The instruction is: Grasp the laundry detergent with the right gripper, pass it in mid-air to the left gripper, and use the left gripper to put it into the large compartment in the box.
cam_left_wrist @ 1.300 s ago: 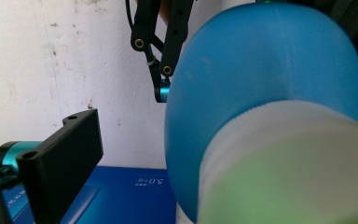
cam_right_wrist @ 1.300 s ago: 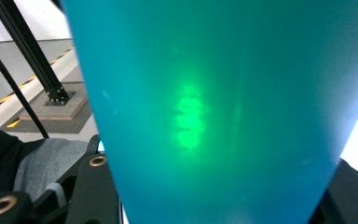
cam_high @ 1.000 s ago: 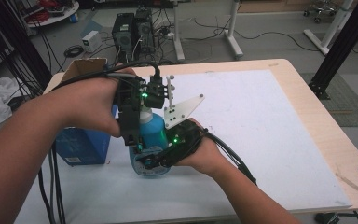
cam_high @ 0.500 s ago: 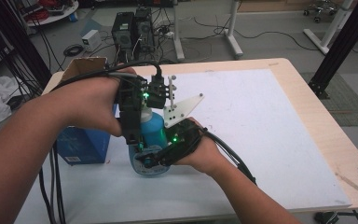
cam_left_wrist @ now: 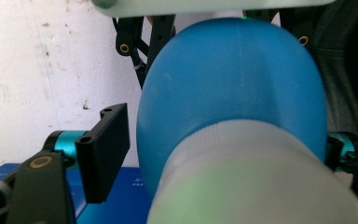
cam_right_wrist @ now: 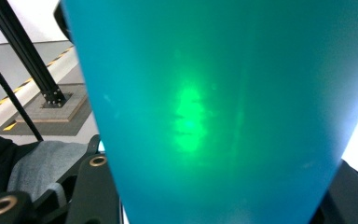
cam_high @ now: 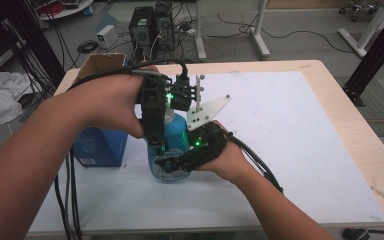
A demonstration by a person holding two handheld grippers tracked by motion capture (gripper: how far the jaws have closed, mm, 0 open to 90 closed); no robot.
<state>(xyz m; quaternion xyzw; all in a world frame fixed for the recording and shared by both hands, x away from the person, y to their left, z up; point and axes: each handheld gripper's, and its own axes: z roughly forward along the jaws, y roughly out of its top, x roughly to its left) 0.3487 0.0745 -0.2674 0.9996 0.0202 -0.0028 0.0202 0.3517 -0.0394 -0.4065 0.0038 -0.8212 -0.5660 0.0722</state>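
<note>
**Gripping the blue bottle w/ both tools**

Your right tool (cam_high: 172, 164) is clamped on the lower body of the blue bottle (cam_high: 176, 134), which stands upright on the white tabletop (cam_high: 290, 130), just right of the blue box (cam_high: 99, 146). Your left tool (cam_high: 161, 131) comes down over the top; its jaws have just been closing w/ the bottle's white cap (cam_left_wrist: 256, 182) between them. In the left gripper view the left-hand pad (cam_left_wrist: 105, 151) sits a little off the cap, not pressing yet; the other side is hidden behind the bottle.

Bottle look: translucent teal-blue plastic, smooth, glossy. Shoulder is rounded and dome-like, w/ a faint seam line down the middle. Body widens toward the top in the right gripper view, where the bottle (cam_right_wrist: 214, 107) glows green from the tool's light. Cap is white, wide, blurred by closeness. No label legible from these angles.

A cardboard box (cam_high: 97, 62) sits at the tabletop's far left corner.
</note>
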